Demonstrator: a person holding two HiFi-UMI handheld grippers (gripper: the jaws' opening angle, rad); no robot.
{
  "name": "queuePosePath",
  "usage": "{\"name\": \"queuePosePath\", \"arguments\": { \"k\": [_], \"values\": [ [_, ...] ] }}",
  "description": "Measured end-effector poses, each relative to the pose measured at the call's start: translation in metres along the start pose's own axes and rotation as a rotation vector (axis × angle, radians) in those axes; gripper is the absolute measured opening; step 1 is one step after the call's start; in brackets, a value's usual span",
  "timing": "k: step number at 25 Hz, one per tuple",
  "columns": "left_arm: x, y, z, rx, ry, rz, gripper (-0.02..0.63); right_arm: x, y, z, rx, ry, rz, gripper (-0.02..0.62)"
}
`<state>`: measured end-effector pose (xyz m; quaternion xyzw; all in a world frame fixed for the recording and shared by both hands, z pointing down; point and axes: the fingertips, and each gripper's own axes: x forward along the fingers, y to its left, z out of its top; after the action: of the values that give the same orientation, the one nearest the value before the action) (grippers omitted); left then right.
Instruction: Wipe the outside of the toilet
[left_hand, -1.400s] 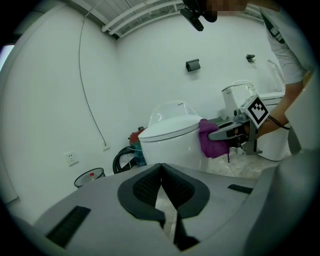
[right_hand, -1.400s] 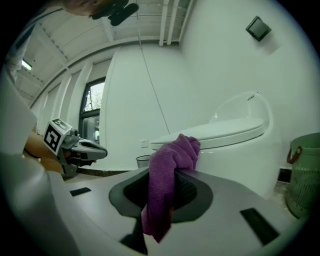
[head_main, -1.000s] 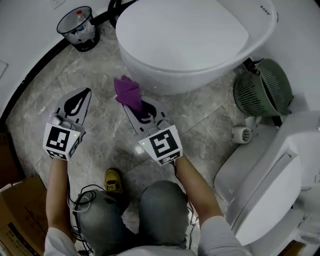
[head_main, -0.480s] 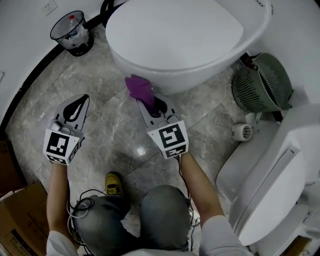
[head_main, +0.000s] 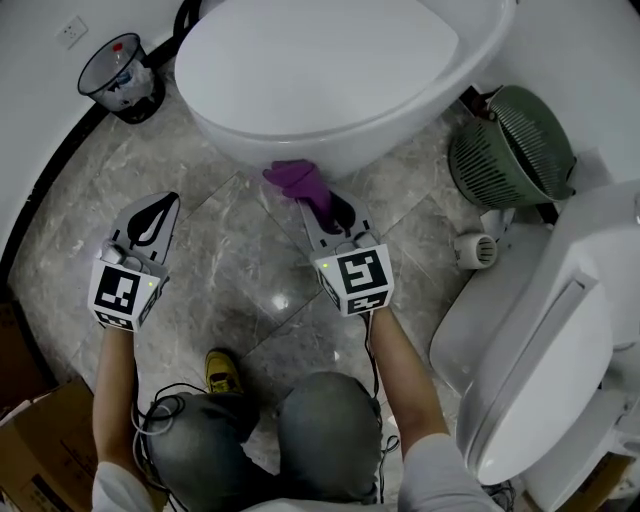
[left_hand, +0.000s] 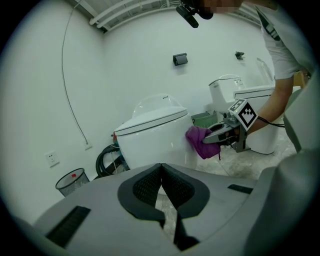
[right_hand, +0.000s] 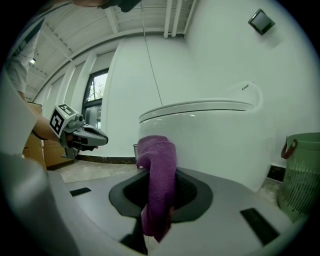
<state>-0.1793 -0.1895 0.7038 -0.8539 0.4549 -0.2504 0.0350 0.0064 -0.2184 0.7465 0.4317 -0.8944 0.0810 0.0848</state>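
Right gripper (head_main: 325, 212) pinches purple cloth (head_main: 296, 181) against toilet (head_main: 300, 70) front; L gripper (head_main: 150, 215) closed, empty. Wipe looks barely started, most of outside left.

Two toilets (head_main: 320, 80), one cloth (head_main: 297, 181), one bin (head_main: 138, 102)

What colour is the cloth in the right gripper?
Purple cloth; the right gripper view shows it best.
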Motion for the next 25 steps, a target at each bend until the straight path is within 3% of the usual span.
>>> {"name": "queuePosePath", "arguments": {
  "k": [7, 12, 16, 18, 25],
  "values": [
    [0.015, -0.012, 0.005, 0.021, -0.009, -0.038, 0.018, -0.021, -0.061, -0.014, 0.103, 0.003, -0.173, 0.092],
    [0.021, -0.021, 0.007, 0.032, -0.010, -0.055, 0.018, -0.040, -0.108, -0.029, 0.143, 0.017, -0.365, 0.092],
    [0.018, -0.026, 0.004, 0.066, 0.004, -0.078, 0.018, -0.071, -0.147, -0.050, 0.244, 0.011, -0.514, 0.092],
    [0.016, -0.021, 0.001, 0.058, 0.008, -0.073, 0.018, -0.087, -0.164, -0.059, 0.236, 0.021, -0.578, 0.092],
    [0.008, -0.011, -0.012, -0.016, 0.023, -0.049, 0.018, -0.087, -0.175, -0.083, 0.217, 0.059, -0.598, 0.092]
  ]
}}
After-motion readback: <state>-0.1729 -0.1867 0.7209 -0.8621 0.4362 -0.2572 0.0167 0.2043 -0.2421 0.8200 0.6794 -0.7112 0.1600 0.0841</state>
